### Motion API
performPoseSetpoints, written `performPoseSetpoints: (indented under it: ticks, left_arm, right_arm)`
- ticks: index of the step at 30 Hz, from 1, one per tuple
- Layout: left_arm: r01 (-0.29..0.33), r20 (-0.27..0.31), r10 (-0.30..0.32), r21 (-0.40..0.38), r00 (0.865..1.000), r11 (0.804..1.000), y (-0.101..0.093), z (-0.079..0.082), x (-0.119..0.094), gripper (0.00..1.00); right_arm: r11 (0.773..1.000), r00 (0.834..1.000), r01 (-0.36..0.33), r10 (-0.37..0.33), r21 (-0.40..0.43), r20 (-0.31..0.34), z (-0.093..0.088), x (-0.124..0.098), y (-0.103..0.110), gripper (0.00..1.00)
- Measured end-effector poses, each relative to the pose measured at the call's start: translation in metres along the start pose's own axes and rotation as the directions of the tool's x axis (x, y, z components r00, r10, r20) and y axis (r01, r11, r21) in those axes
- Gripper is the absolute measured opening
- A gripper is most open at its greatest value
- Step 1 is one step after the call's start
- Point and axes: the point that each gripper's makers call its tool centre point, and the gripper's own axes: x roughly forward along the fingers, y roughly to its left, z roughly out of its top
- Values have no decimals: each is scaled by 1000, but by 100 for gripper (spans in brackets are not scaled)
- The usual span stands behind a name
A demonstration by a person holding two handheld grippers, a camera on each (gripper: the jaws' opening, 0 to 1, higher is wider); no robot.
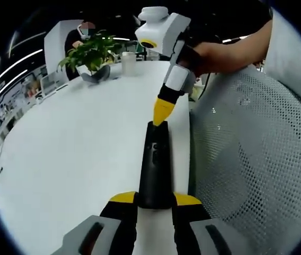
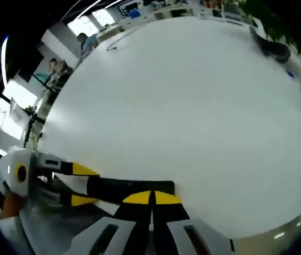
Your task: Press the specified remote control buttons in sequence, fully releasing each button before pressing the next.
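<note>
The black remote control (image 1: 155,170) is clamped at its near end by the left gripper (image 1: 155,201) above the white worktop (image 1: 76,154). Its far end is apparently touched by the right gripper (image 1: 162,112), jaws together.

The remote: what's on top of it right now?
The right gripper's closed yellow tip rests on the far end of the black remote, which the left gripper holds over the white table. The button under the tip is covered.
</note>
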Motion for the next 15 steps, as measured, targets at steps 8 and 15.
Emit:
performPoseSetpoints:
  ticks: [8, 15]
  left_arm:
    - [0, 1, 0, 0, 1000, 1000, 0, 0, 0, 24]
    - [6, 0, -6, 8, 1000, 1000, 0, 0, 1, 24]
  right_arm:
    - [1000, 1000, 15, -15, -10, 2, 1, -2, -2, 0]
    - [995, 927, 17, 19, 94, -374, 0, 1, -3, 0]
